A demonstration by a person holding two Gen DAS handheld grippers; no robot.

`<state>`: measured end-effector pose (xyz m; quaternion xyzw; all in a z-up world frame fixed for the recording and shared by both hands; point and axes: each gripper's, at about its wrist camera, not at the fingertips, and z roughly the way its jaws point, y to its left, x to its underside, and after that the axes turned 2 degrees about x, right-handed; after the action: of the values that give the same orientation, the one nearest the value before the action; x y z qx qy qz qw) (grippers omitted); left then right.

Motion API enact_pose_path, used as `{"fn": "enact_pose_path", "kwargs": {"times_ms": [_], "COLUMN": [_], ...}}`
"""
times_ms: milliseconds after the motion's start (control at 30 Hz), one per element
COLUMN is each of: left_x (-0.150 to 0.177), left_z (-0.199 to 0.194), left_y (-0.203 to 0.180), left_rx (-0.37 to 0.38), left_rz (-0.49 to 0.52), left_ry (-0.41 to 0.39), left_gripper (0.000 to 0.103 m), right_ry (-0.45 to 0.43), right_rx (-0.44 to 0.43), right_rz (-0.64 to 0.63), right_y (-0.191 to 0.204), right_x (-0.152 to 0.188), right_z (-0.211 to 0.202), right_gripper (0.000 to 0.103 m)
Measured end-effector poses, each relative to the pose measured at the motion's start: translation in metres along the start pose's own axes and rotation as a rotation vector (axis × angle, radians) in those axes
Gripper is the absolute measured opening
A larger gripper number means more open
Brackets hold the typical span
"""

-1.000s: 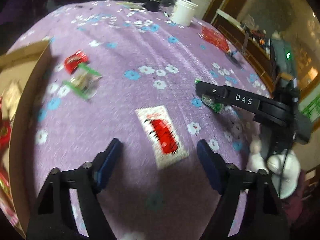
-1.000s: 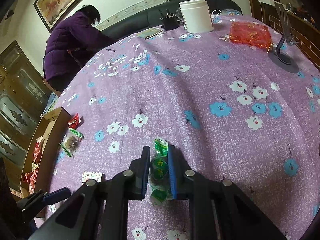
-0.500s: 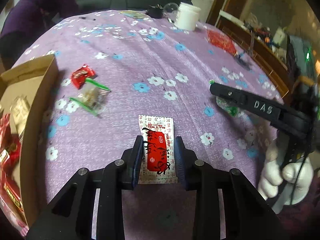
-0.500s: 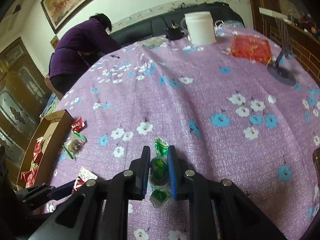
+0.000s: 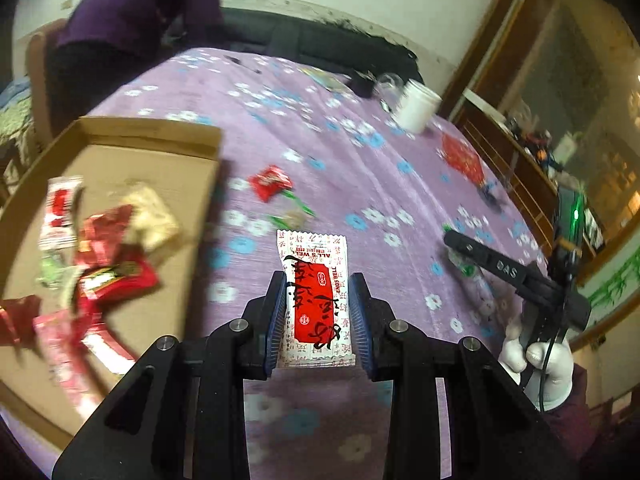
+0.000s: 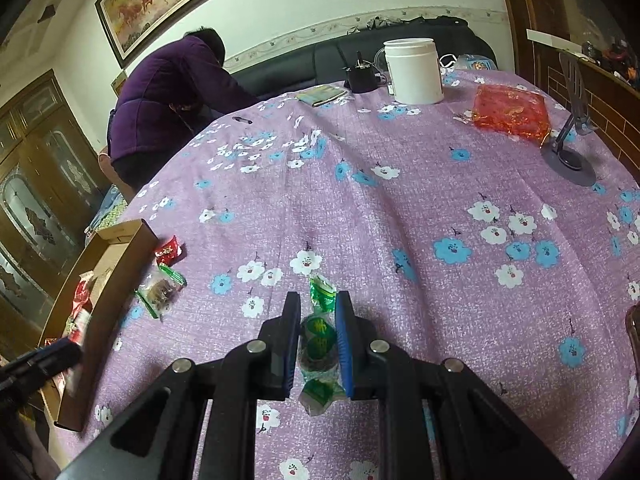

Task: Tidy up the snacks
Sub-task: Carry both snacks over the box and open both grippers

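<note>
Left tongs (image 5: 318,316) are clamped on a flat white packet with a red label (image 5: 314,298), the blue pads pressing on both long edges. It's up off the purple flowered counter (image 5: 340,168), hanging just right of the cardboard box (image 5: 160,152). The box sits at the left edge of the counter and already has a pile of red and white wrappers (image 5: 92,256) in it, pretty blurry in this view.

Right tongs (image 6: 318,344) are squeezed shut on a green-wrapped candy (image 6: 318,340), with the twisted ends poking out above and below the pads. That one's over the middle-near part of the counter, well apart from the box.

Still loose on the cloth next to the box: a small red packet (image 6: 170,250) and a clear green-edged snack bag (image 6: 160,290), the two lying close together.

At the far end there's a white jar (image 6: 414,70), a red bag (image 6: 510,114) and a phone stand (image 6: 570,140). Someone in a purple jacket (image 6: 168,96) is bent over behind the counter.
</note>
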<state>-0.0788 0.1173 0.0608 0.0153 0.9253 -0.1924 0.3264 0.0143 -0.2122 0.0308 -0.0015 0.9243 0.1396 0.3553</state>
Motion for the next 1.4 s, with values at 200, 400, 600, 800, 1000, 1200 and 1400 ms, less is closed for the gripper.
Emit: {"fn": "enact_pose_path", "kwargs": {"times_ms": [200, 400, 600, 800, 1000, 1200, 1400], "left_x": [0.001, 0.009, 0.020, 0.029, 0.036, 0.038, 0.039], "left_z": [-0.035, -0.064, -0.071, -0.079, -0.081, -0.084, -0.098], "left_y": [0.050, 0.094, 0.129, 0.150, 0.161, 0.170, 0.176], "left_rx": [-0.059, -0.107, -0.128, -0.148, -0.174, -0.145, -0.118], "left_rz": [-0.111, -0.198, -0.294, -0.337, -0.333, -0.351, -0.374], "left_ry": [-0.076, -0.130, -0.137, -0.147, -0.137, -0.140, -0.159], "left_gripper": [0.030, 0.031, 0.031, 0.031, 0.031, 0.031, 0.031], "right_ry": [0.001, 0.008, 0.056, 0.092, 0.073, 0.101, 0.123], "right_rx": [0.030, 0.007, -0.143, -0.242, -0.231, -0.235, -0.238], "right_rz": [-0.033, -0.060, -0.102, -0.246, -0.399, -0.465, -0.509], "right_y": [0.006, 0.022, 0.073, 0.145, 0.204, 0.235, 0.258], "right_x": [0.003, 0.004, 0.012, 0.022, 0.037, 0.047, 0.052], "right_z": [0.004, 0.000, -0.009, -0.010, -0.006, 0.006, 0.016], "right_gripper": [0.020, 0.020, 0.020, 0.020, 0.020, 0.020, 0.020]}}
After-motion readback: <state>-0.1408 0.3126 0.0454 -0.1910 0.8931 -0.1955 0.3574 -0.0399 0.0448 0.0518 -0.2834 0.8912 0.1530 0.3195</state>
